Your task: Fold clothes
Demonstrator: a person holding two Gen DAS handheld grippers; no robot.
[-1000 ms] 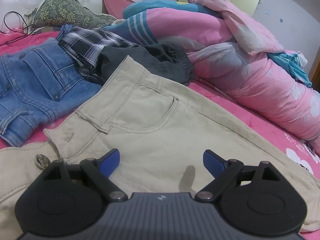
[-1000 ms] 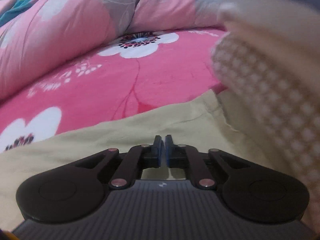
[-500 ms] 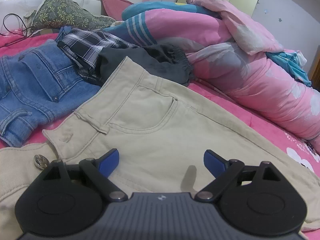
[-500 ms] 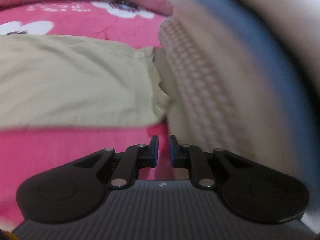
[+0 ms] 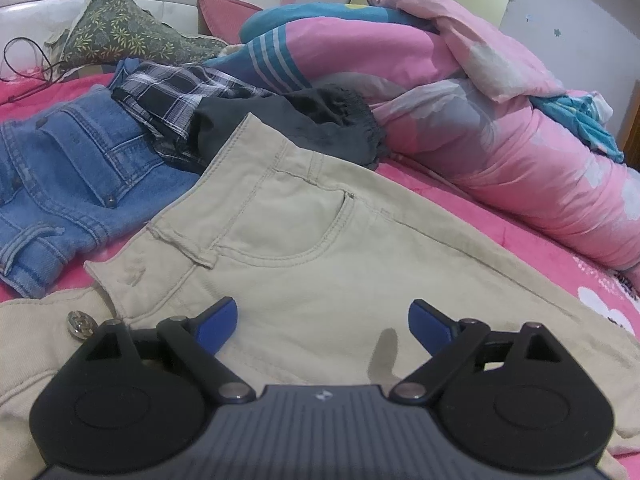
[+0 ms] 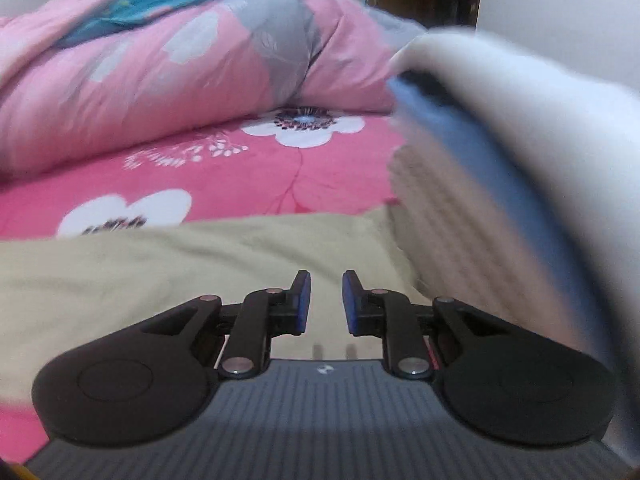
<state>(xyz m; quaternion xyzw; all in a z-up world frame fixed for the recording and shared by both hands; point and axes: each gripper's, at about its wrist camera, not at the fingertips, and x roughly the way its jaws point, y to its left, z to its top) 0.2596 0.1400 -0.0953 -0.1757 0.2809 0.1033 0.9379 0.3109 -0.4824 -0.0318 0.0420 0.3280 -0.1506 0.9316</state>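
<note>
Trousers (image 5: pixel 304 248) lie flat beneath the spread left gripper (image 5: pixel 322 322).

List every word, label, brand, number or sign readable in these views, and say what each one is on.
No readable text in either view.
Left tool: a small pale emblem on its grey body, a mark, not letters.
Right tool: the same emblem, too small to read.
Beige trousers: the metal button shows embossing too small to read.
Blue jeans: no label visible.
</note>
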